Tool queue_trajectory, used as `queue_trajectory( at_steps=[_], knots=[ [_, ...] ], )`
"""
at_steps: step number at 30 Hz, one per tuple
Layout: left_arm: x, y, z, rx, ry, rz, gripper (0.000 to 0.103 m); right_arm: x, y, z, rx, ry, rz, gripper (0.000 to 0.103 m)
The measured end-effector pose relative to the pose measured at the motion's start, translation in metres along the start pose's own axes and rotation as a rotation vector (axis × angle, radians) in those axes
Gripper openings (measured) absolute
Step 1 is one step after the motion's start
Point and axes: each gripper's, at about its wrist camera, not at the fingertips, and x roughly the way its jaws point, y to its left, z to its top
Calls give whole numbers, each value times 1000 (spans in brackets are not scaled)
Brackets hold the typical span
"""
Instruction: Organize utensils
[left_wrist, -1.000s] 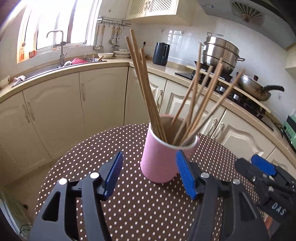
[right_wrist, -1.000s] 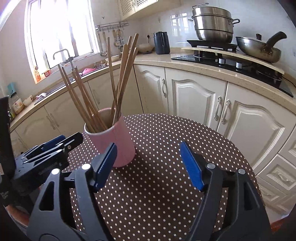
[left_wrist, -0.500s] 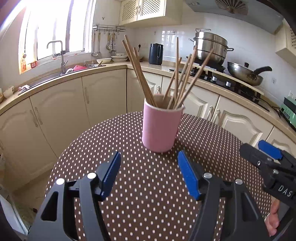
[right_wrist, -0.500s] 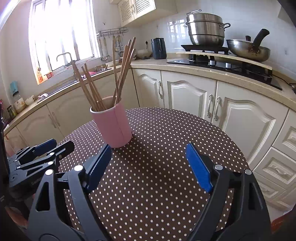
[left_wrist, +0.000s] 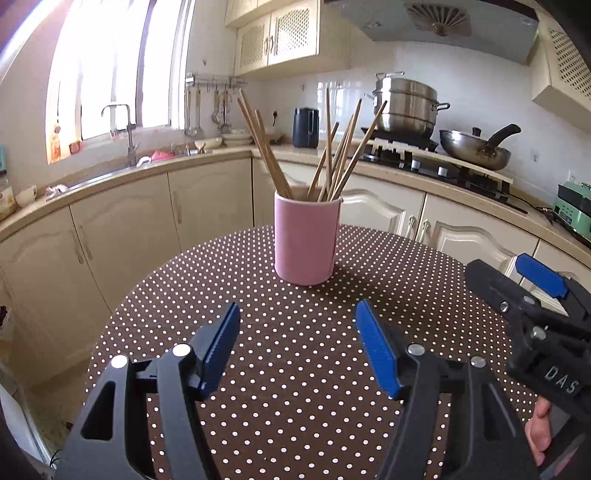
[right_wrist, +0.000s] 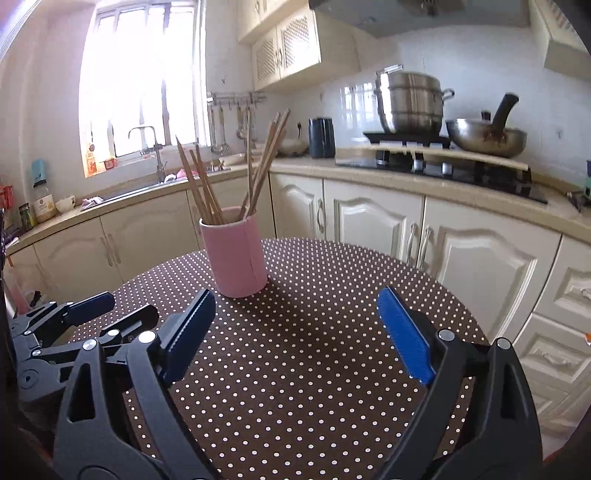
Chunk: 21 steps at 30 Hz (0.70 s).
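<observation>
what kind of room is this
A home kitchen, by the look of it: a stove with a steamer pot and wok, a sink under the window, and cream cabinets along the counter.

Legible markings: 1 item.
White letters "DAS" on the black body of the right gripper (left_wrist: 532, 280), seen in the left wrist view, right of the left gripper's jaws. Labels on the bottles beside the window are too small to read.

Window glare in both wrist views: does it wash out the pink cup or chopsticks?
Left wrist view: window blown out, pink cup and chopsticks sharp. Right wrist view: window glare hazes the frame, chopsticks softer yet readable.
</observation>
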Motion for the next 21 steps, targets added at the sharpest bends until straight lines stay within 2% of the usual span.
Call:
queue_trajectory(
  at_steps=[5,9,12,16,19,21],
  knots=[
    [-9,2,1,-7,-64,22,66,-10,3,-7,-17,-76,-18,92],
    [-20,5,1,-27,-139,40,70,-15,7,-11,-31,-111,-26,92],
    [-24,7,2,-40,-165,50,72,-17,8,-12,-40,-132,-32,93],
    [-29,8,2,-41,-199,76,73,-17,6,-11,-30,-132,-22,93],
    [-33,6,2,-35,-222,66,74,-15,0,-12,-7,-119,-17,94],
    [-35,4,2,-31,-235,90,77,-13,-4,-12,13,-107,-5,94]
  ],
)
